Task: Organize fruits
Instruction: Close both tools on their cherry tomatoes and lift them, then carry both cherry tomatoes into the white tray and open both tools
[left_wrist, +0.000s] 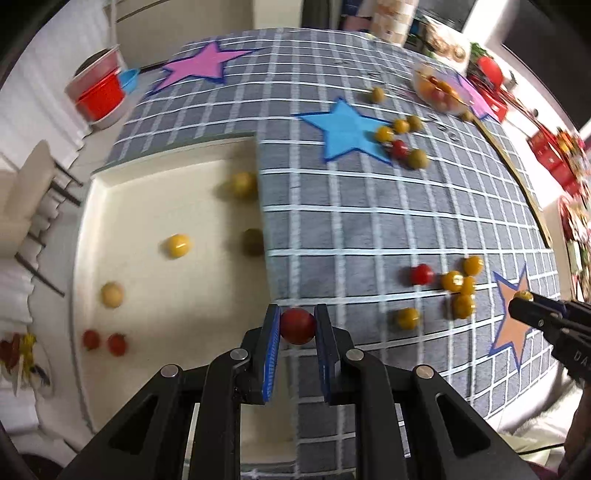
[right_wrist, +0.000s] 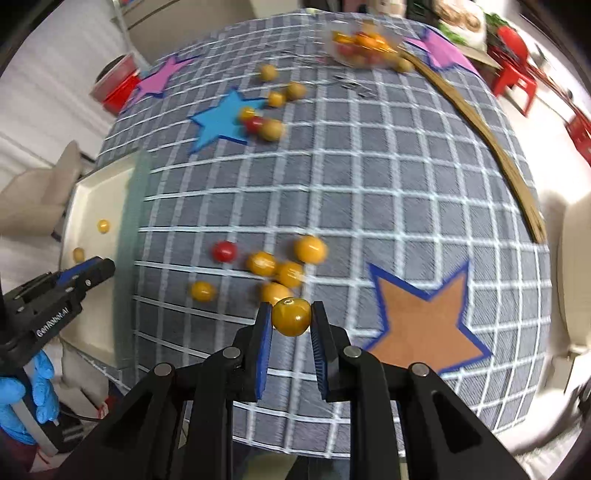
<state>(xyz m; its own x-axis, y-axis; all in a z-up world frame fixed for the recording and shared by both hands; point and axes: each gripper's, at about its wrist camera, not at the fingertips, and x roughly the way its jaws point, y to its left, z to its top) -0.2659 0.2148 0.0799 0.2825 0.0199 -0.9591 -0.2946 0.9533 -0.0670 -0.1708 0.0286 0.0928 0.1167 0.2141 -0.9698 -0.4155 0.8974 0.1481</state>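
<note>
While my left gripper (left_wrist: 297, 325) is clamped on a red tomato (left_wrist: 297, 326), my right gripper (right_wrist: 291, 317) is clamped on a yellow tomato (right_wrist: 291, 317); both fruits sit at the fingertips, above the worktop's grey checked cloth (right_wrist: 369, 206).

From the held yellow fruit, a loose cluster of yellow tomatoes (right_wrist: 280, 269) lies toward 12 o'clock, with one red tomato (right_wrist: 224, 251) at about 10 o'clock. An orange star patch (right_wrist: 424, 325) is at 3 o'clock. From the left wrist, the cream tray (left_wrist: 155, 206) spreads toward 10 o'clock, with a yellow tomato in the tray (left_wrist: 177, 245) and two small red ones (left_wrist: 105, 341) near its lower edge.

Motion blur softens most of the fruit, so the far group by the blue star (left_wrist: 345, 129) is hard to sort by colour. A clear tub of tomatoes (right_wrist: 364, 48) at 12 o'clock is smeared. The tray's near end is hidden behind my left gripper's body.

Beyond the cloth stand a red container (left_wrist: 99, 96) at 10 o'clock and red furniture (right_wrist: 513, 70) at 2 o'clock. A blue-gloved hand (right_wrist: 26, 402) holds the left gripper.
</note>
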